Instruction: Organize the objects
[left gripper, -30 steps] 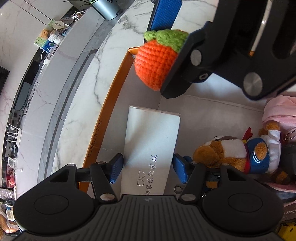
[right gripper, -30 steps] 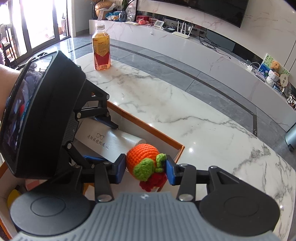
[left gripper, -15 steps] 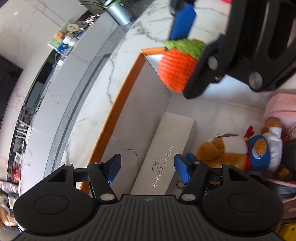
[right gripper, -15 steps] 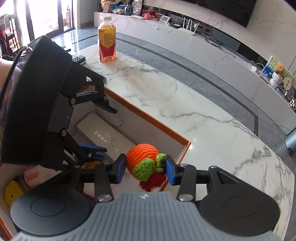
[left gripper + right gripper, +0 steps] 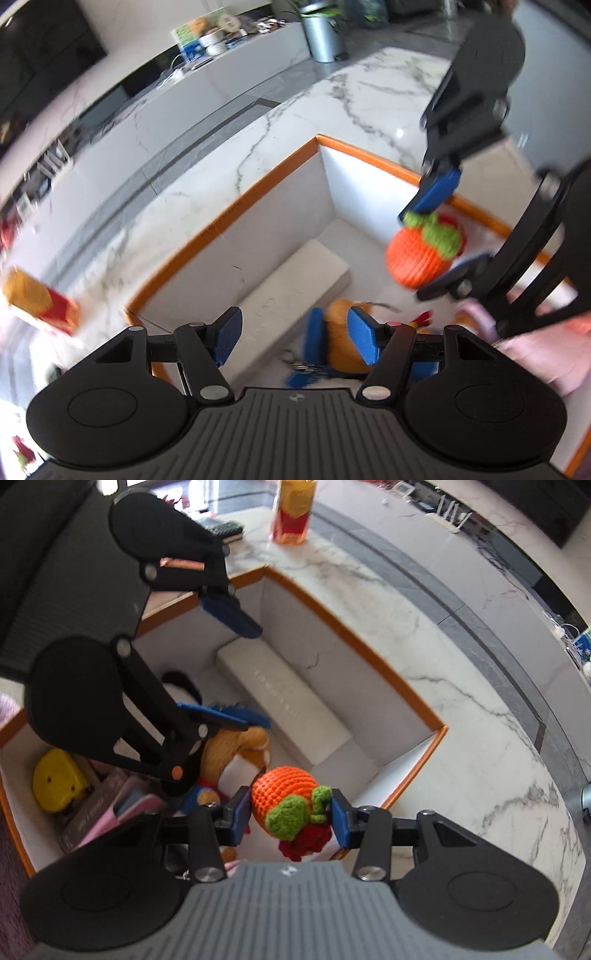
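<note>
Pinching the crocheted orange (image 5: 284,792) between its blue pads, the right gripper (image 5: 290,818) hangs above the orange-rimmed box (image 5: 439,731). The left gripper (image 5: 295,338) stands released, empty, over a plush dog (image 5: 236,747) and white case (image 5: 280,698); a bottle (image 5: 293,511) stands beyond on the marble surface (image 5: 461,686).

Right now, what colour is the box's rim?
Orange rim on a white box; clearest in the left wrist view.

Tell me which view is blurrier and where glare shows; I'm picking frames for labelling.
Left wrist view: heavy motion smear, worst on the drink bottle at the left edge; a glare spot sits on the marble tabletop. Right wrist view: sharper, the crocheted orange crisp between the right gripper pads; both bend straight edges like the box rim.
</note>
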{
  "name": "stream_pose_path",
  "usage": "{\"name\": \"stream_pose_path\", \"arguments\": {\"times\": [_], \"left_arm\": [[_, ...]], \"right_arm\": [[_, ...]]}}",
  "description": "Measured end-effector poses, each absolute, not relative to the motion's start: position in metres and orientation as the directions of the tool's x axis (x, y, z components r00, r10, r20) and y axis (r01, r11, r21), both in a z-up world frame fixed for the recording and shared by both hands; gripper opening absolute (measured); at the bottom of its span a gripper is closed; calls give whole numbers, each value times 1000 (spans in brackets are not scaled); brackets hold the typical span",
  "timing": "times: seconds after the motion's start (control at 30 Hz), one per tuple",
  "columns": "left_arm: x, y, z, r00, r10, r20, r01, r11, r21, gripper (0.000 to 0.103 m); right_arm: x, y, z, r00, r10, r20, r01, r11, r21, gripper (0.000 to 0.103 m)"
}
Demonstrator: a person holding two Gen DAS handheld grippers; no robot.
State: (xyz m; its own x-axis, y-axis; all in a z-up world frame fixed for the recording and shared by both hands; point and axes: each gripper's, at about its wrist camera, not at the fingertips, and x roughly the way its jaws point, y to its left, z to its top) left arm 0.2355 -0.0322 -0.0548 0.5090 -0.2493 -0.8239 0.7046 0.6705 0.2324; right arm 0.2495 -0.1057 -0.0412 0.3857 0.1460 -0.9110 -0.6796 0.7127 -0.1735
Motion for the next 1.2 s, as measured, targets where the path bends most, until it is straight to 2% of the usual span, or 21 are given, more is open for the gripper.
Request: {"name": "stream_pose_path", "arguments": {"times": [0.3, 0.6, 0.93, 1.2], "left_arm": [[222, -30, -57, 522, -248, -816, 603, 784, 147, 70], [207, -18, -49, 537, -248, -806, 498, 864, 66, 70], [171, -11, -20, 609, -245, -755, 387, 922, 12, 70], [133, -5, 13, 686, -216, -695, 282, 959, -19, 71]], "right_arm": [[246, -98, -56, 369, 81, -926, -699, 681, -219, 48], [235, -101, -54, 381, 100, -919, -693, 689, -212, 51], [206, -106, -30, 426, 141, -894, -653, 732, -196, 52], [159, -111, 3, 502, 159, -850, -549, 818, -171, 56]]}}
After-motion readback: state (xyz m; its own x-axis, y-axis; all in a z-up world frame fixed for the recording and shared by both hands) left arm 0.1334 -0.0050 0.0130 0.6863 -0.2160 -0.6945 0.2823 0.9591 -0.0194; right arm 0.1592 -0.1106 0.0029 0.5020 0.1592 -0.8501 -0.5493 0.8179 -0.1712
